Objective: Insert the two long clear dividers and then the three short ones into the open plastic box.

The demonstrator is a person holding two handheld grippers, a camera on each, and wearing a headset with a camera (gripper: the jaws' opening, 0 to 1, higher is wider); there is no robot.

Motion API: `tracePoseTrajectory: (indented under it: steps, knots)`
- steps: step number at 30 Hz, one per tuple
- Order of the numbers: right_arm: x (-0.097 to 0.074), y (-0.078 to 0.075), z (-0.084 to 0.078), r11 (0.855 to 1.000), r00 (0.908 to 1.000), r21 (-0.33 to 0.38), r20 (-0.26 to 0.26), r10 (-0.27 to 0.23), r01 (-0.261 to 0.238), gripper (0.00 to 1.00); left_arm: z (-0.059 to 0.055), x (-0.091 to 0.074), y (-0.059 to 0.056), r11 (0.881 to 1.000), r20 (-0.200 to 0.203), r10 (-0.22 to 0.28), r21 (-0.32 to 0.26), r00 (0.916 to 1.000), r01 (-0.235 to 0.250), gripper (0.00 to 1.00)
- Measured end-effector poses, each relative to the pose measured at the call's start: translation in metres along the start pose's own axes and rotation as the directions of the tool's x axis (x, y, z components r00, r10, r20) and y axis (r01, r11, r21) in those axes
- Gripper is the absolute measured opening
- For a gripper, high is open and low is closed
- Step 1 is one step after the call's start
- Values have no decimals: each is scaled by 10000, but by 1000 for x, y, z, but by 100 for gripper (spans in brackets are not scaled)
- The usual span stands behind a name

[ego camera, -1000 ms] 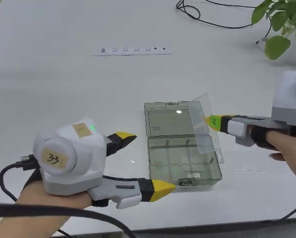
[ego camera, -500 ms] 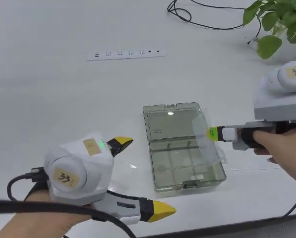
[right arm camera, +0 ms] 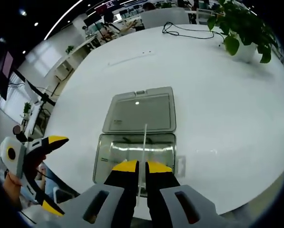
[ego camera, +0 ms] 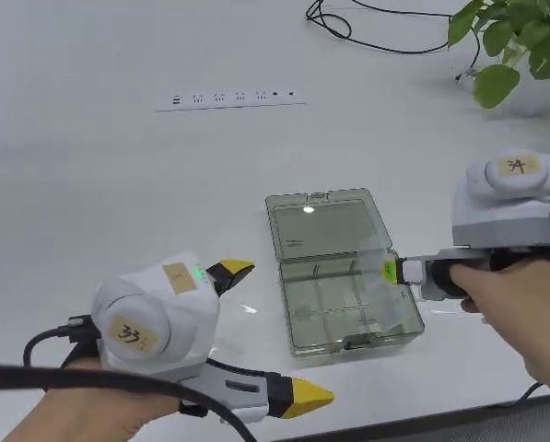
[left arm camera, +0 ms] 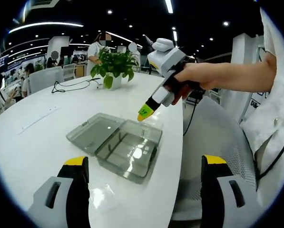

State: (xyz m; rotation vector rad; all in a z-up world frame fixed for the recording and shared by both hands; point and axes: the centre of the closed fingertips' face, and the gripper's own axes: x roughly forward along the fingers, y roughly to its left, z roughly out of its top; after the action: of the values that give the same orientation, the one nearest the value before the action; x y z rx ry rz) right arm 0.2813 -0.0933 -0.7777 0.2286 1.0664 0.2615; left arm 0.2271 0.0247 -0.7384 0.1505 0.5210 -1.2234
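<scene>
While the right tool is pinching a clear divider upright over the tray of the open plastic box, the left tool is hovering nearby, spread and empty. Insertion is looking barely begun; cannot tell whether any dividers are seated.

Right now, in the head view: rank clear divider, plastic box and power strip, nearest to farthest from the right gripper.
1. clear divider: held between the right gripper jaws.
2. plastic box: open, directly under the tips.
3. power strip: far across the table, to the left.
</scene>
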Motion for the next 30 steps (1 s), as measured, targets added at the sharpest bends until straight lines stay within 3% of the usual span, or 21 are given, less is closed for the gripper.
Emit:
tracePoseTrajectory:
  steps: [16, 30]
  knots:
    - [6, 1, -8, 9996, 9998, 186, -6, -192, 192, 6, 1, 4, -1, 9998, 86, -172, -133, 9998, 173, 100]
    - [10, 9, -10, 9996, 9997, -246, -169, -159, 155, 6, 0, 4, 1, 9996, 124, -143, -240, 9998, 146, 100]
